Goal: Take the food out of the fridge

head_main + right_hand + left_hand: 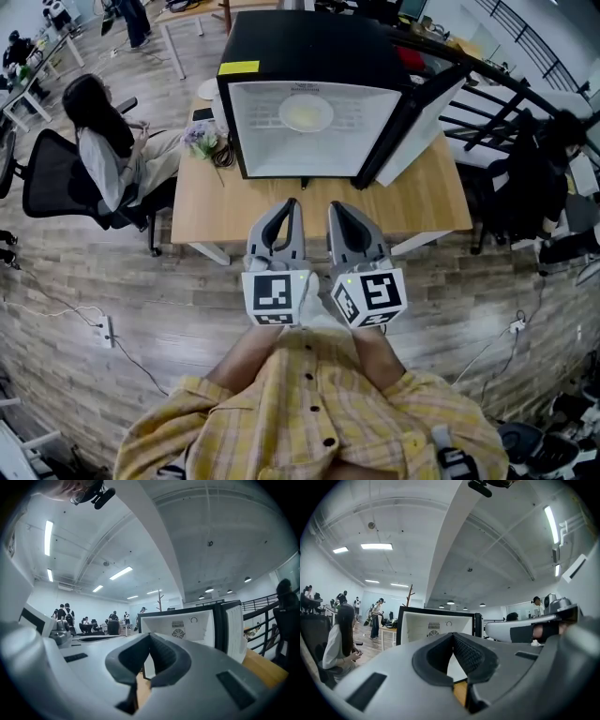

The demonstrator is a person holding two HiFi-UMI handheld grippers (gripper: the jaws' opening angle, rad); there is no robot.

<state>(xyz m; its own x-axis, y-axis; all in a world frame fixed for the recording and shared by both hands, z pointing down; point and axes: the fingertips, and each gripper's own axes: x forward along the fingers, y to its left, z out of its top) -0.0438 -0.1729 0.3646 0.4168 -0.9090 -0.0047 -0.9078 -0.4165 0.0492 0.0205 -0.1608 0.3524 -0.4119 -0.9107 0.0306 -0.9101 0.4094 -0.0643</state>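
A black mini fridge (pixel 309 42) stands on a wooden table (pixel 216 211), its door (pixel 422 117) swung open to the right. On the white inside lies a pale round dish of food (pixel 306 114). My left gripper (pixel 292 204) and right gripper (pixel 336 208) are side by side over the table's front edge, both shut and empty, pointing level at the fridge. In the left gripper view the shut gripper (pixel 453 634) faces the fridge (pixel 422 625). The right gripper (pixel 150 635) faces the same fridge (pixel 187 620). The food is hidden in both gripper views.
A person sits in an office chair (pixel 47 178) left of the table. A small bunch of flowers (pixel 204 141) lies at the table's left edge beside the fridge. A black railing (pixel 497 103) and dark bags (pixel 544 178) stand to the right.
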